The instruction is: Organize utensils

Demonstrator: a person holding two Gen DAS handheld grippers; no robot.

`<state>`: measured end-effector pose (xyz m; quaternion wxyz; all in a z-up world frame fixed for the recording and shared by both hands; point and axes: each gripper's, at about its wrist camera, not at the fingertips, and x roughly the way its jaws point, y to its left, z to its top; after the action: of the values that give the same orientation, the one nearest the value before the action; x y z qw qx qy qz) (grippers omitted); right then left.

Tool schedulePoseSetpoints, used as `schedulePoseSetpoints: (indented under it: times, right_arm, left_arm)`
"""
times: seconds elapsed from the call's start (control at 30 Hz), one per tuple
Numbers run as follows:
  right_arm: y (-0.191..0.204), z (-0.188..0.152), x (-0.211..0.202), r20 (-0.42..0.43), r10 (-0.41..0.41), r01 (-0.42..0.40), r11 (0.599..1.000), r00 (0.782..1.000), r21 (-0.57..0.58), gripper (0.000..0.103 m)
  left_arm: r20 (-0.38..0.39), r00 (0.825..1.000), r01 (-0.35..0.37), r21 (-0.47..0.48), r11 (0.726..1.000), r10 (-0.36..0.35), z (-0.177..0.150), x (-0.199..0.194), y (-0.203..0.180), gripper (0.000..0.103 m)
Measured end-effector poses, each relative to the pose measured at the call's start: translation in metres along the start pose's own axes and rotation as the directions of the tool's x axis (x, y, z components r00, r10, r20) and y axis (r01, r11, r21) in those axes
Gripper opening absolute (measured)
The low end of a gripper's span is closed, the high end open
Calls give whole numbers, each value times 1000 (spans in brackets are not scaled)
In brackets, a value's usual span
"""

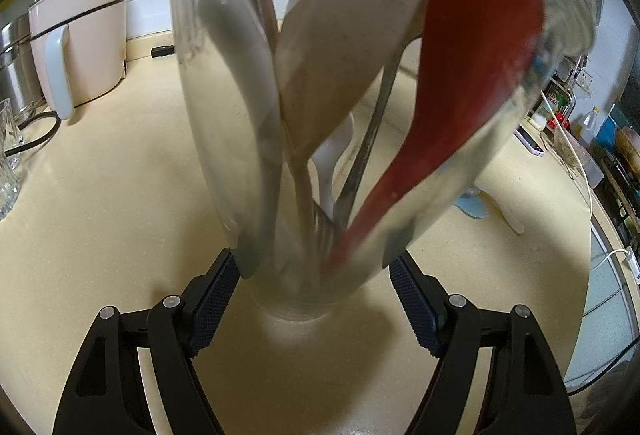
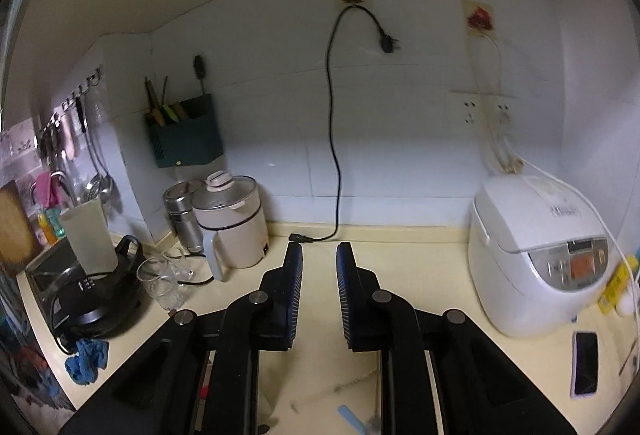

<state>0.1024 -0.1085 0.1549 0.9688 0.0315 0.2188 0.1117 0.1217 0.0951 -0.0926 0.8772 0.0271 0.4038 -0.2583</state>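
Gripping one glass jar (image 1: 304, 299) of three spoons, left jaws; right jaws nearly closed, empty.

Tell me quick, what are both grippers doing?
Left gripper: closed on the glass jar of utensils.
Right gripper: holding nothing, fingers slightly apart.

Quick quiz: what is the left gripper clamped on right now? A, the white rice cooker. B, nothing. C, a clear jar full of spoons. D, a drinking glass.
C: the left gripper presses both pads against the clear jar, which holds a red spoon and others.
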Motion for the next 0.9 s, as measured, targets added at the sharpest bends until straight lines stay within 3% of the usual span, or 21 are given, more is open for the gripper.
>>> schedulePoseSetpoints:
  times: [0.2, 0.33, 0.47, 0.63, 0.9]
  right_arm:
    - [-32, -35, 43, -176, 59, -35, 990, 983, 138, 18]
    - [-57, -71, 70, -287, 20, 29, 986, 958, 166, 18]
    - [-85, -119, 99, -440, -4, 81, 985, 898, 156, 18]
    - [-92, -173, 110, -557, 11, 49, 994, 831, 93, 25]
    - [-88, -206, 131, -637, -41, 22, 999, 770, -37, 30]
  left_arm:
    - [0, 1000, 1, 0, 1000, -1, 0, 0, 1, 80]
    - [1, 1000, -1, 1, 1000, 1, 0, 0, 1, 80]
    - [1, 1000, -3, 2, 1000, 3, 0, 0, -1, 80]
    - [1, 1000, -5, 2, 1000, 5, 0, -1, -2, 80]
    - [1, 1000, -2, 1, 1000, 2, 0, -2, -1, 80]
